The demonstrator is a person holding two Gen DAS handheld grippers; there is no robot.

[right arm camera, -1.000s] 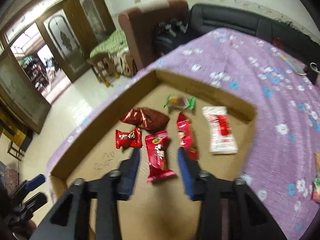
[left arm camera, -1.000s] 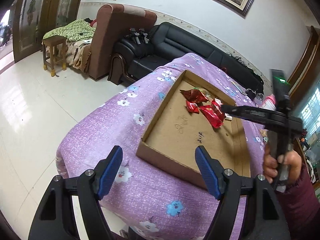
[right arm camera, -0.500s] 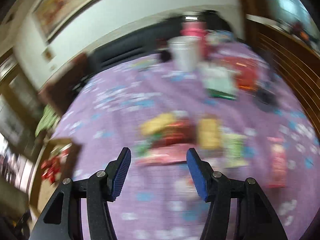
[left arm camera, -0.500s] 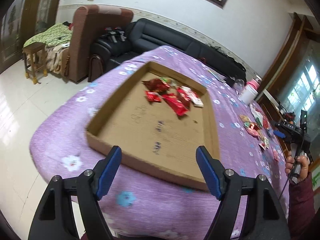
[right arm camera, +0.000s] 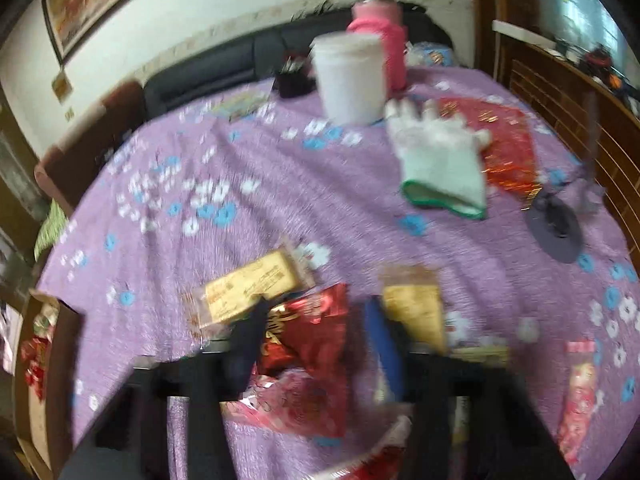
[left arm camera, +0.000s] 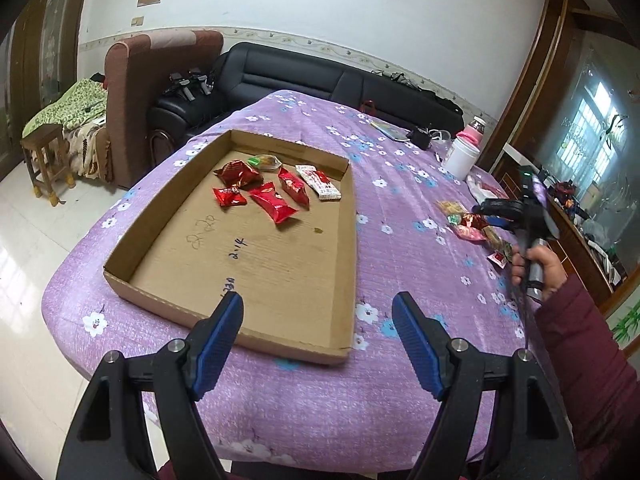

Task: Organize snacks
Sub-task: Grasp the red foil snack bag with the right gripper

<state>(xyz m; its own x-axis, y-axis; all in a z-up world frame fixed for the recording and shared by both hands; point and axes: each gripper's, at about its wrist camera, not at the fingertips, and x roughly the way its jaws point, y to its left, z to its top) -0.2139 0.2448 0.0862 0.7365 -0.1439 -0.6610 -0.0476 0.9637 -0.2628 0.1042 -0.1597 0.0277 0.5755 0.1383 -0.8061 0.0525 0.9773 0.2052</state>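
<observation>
Closing around a red snack packet [right arm camera: 308, 332], the right claw [right arm camera: 316, 344] narrows while the left claw [left arm camera: 318, 334] gapes empty

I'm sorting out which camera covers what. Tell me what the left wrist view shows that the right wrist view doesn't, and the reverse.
Left wrist only: the whole cardboard tray with six snacks inside, the open, empty left gripper, and the hand holding the right gripper.

Right wrist only: a white glove, and the right gripper closing around a red snack.

Both: the purple flowered tablecloth, the white cup, the black sofa, and the loose snack pile.
</observation>
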